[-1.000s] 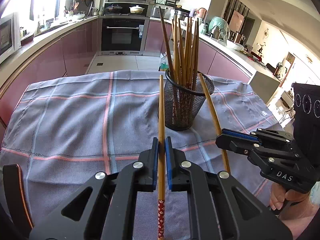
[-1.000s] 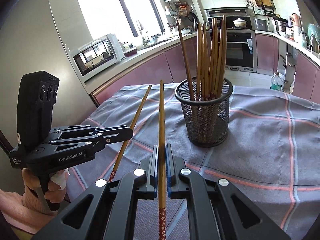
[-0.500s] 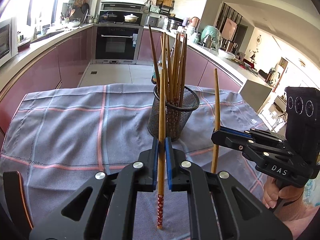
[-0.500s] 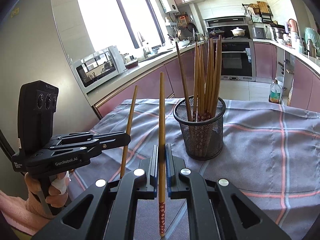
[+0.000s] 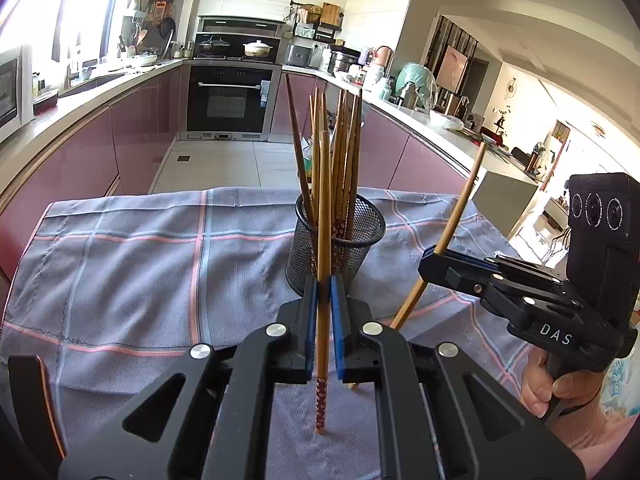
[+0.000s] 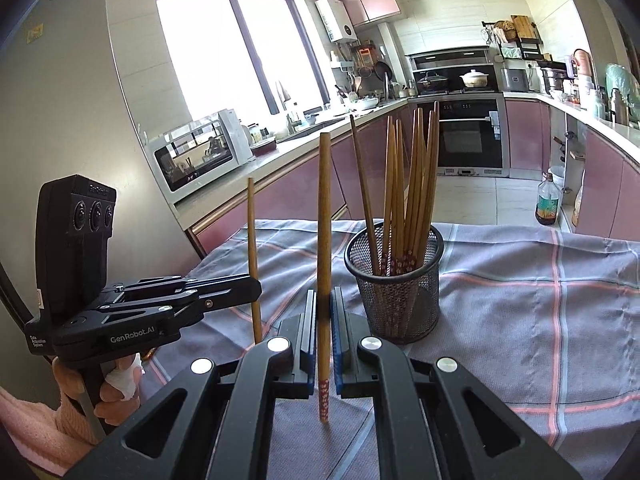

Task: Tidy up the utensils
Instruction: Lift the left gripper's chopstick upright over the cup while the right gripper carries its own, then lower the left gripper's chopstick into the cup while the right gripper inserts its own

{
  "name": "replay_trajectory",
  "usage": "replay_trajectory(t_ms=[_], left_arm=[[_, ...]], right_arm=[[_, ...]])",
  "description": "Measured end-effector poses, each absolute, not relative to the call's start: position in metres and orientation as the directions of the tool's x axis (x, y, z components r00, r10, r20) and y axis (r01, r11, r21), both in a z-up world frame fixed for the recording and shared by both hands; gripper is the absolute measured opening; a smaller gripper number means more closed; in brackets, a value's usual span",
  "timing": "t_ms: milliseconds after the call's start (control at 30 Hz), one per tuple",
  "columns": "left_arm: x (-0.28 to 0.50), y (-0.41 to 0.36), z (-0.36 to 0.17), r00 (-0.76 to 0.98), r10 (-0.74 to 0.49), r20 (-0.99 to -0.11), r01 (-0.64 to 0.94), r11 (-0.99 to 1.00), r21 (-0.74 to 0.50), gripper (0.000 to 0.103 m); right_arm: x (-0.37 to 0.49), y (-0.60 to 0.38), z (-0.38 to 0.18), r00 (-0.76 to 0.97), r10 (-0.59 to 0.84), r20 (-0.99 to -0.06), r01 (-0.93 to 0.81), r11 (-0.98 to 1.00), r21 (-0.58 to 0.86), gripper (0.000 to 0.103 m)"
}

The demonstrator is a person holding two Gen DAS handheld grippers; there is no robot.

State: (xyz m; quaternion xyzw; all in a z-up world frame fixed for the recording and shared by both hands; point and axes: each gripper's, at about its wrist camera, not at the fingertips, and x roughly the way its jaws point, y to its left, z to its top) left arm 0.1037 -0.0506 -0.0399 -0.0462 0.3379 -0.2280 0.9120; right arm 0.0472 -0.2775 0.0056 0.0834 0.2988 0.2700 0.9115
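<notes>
A black mesh cup [image 5: 340, 240] holding several wooden chopsticks stands on a grey checked cloth [image 5: 140, 264]; it also shows in the right wrist view [image 6: 396, 284]. My left gripper [image 5: 324, 304] is shut on one chopstick [image 5: 323, 216], upright, patterned end down, just in front of the cup. My right gripper [image 6: 325, 320] is shut on another chopstick [image 6: 323, 216], also upright, left of the cup. Each gripper shows in the other's view, the right one [image 5: 430, 258] and the left one [image 6: 252, 286], holding its stick above the cloth.
The cloth covers a table in a kitchen. Pink cabinets and counters run along both sides, with an oven [image 5: 230, 104] at the back. A microwave [image 6: 196, 156] sits on the left counter. A bottle [image 6: 548, 204] stands on the floor.
Both grippers have tilted their chopsticks from leaning forward to nearly upright and risen. The cup now looks lower and farther in both views.
</notes>
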Motion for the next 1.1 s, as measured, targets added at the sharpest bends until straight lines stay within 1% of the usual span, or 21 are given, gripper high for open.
replay_trajectory(t_ms=[600,1100], left_arm=[[0.106,-0.052,-0.013,0.705,-0.454,-0.545,0.393,0.889,-0.233,0.008],[0.112,-0.055,0.0,0.719,-0.456,-0.524,0.399,0.889,-0.226,0.008]], right_arm=[[0.052,-0.288,0.029,0.721,0.524,-0.453,-0.442,0.851,0.282,0.006],[0.056,-0.294,0.046,0.753,0.507,-0.419,-0.436,0.862,0.258,0.006]])
